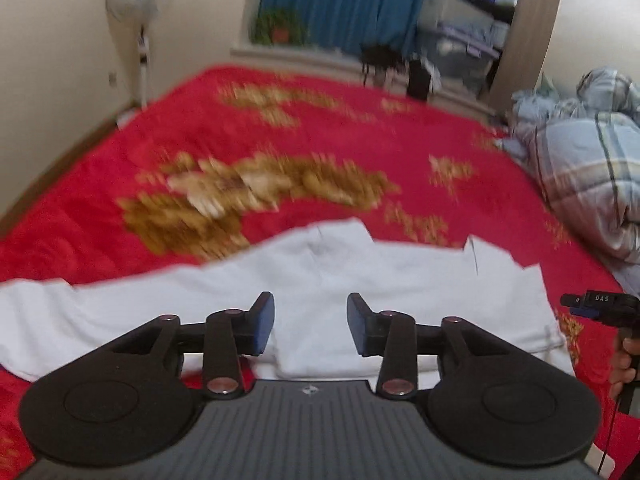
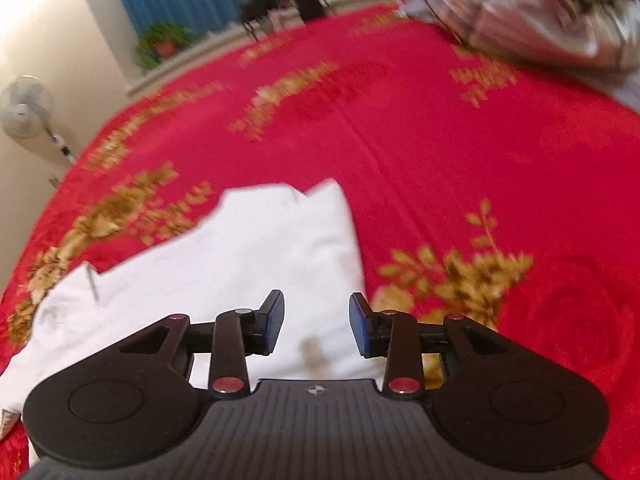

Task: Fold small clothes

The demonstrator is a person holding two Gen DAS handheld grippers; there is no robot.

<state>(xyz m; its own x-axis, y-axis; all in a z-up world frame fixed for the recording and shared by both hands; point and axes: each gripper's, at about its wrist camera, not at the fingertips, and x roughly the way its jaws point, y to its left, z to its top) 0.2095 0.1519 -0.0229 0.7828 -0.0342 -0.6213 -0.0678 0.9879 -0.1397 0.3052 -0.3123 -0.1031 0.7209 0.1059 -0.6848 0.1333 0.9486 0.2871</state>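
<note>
A white garment (image 1: 360, 280) lies spread on the red bedspread (image 1: 300, 140), with one part folded over. My left gripper (image 1: 311, 326) is open and empty, hovering above the garment's near middle. In the right wrist view the same white garment (image 2: 248, 256) lies at the lower left, with a small brownish spot near its close edge. My right gripper (image 2: 317, 326) is open and empty above the garment's right edge. The right gripper's tip and the hand holding it also show at the right edge of the left wrist view (image 1: 600, 306).
The red bedspread (image 2: 440, 140) has gold flower patterns. A bundled plaid blue-grey quilt (image 1: 588, 160) lies at the bed's right side. A standing fan (image 1: 140, 20), a potted plant (image 1: 278, 26) and blue curtains (image 1: 340, 0) stand beyond the far edge.
</note>
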